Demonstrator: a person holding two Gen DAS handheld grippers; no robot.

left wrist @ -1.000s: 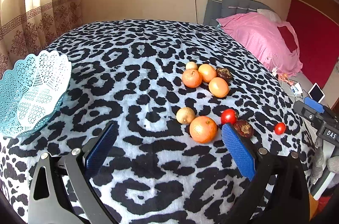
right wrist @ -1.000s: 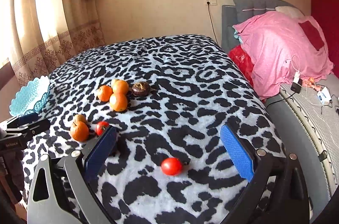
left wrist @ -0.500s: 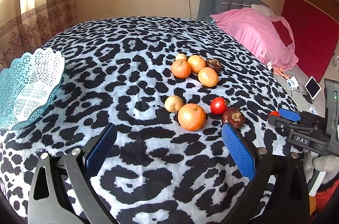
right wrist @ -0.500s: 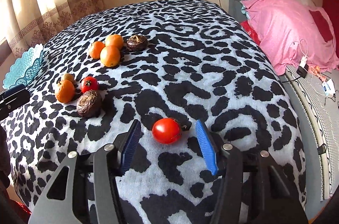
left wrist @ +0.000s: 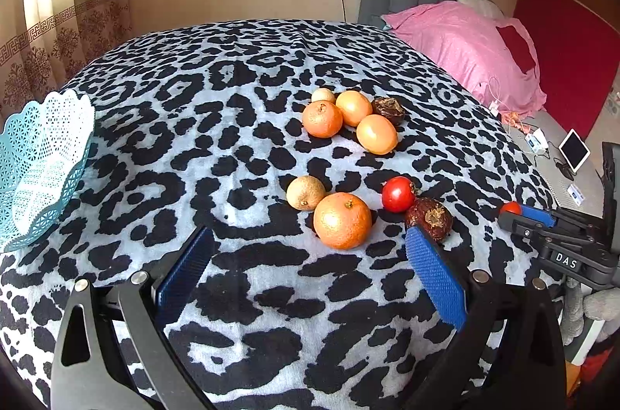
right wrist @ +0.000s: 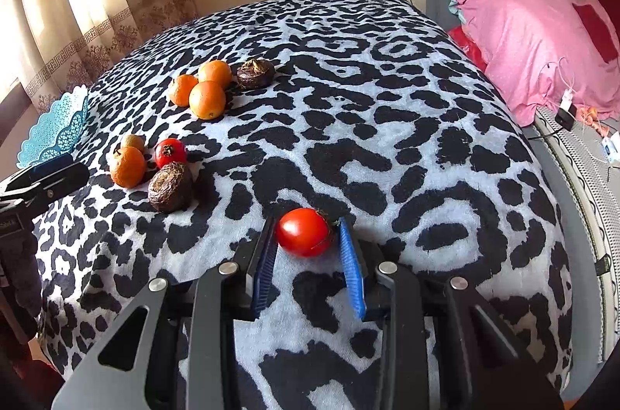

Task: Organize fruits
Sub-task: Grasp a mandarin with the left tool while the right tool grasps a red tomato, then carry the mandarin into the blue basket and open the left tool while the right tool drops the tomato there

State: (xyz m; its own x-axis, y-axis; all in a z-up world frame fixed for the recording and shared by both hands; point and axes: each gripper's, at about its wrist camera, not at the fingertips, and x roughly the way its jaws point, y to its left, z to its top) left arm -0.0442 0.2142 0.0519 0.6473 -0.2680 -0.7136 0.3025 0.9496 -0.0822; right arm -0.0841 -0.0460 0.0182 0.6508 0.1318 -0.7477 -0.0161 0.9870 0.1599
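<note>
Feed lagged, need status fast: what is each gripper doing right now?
Left gripper: open, holding nothing.
Right gripper: closing around the red tomato; whether the pads touch it cannot be told.

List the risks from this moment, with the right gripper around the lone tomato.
1. The tomato sits between the right gripper's fingers, near their tips; it looks smooth and round, so it may squirt out forwards.
2. It may bruise or split if squeezed hard.
3. The blue basket stands at the far left edge of the bedspread, past the left gripper and the other fruit, so the carry could bump them.
</note>
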